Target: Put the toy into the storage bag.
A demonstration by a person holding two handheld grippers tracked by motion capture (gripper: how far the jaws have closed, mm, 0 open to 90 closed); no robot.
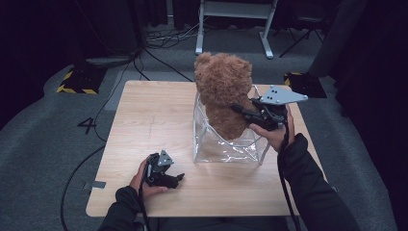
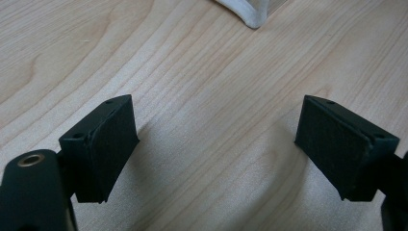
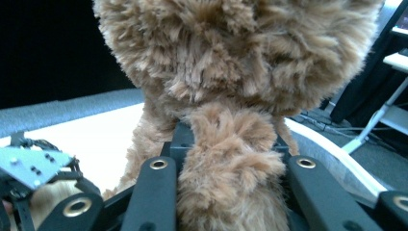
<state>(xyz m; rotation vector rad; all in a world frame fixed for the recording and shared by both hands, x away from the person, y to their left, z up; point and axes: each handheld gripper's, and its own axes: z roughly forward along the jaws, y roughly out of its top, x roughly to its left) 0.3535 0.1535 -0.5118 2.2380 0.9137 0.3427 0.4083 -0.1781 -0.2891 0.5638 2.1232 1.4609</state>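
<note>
Grey carpet and trailing cables surround the light wooden counter (image 1: 144,125) in the high view. On its right half stands a clear plastic box-shaped bag (image 1: 230,144), and a brown plush teddy bear (image 1: 223,94) stands upright in it, its lower body inside the walls and its head well above the rim. The bear's long axis runs near vertical, tilted slightly away from the person. The right tool (image 1: 239,109) comes in level from the bear's right side and meets it at mid-body, the hand behind it raised above the bag's rim. The left tool (image 1: 178,178) rests low on the counter, near the bag's front left corner but apart from it, so the right hand is clearly the nearer one.

From the left gripper view, the left tool (image 2: 216,139) is spread wide with nothing between its black pads, bare wood beneath and a corner of the bag (image 2: 250,14) just ahead.

From the right gripper view, the right tool (image 3: 231,183) is clamped on a furry limb of the bear (image 3: 226,72), whose body rises straight ahead. Lowering the bear probably means moving straight down along that axis.
</note>
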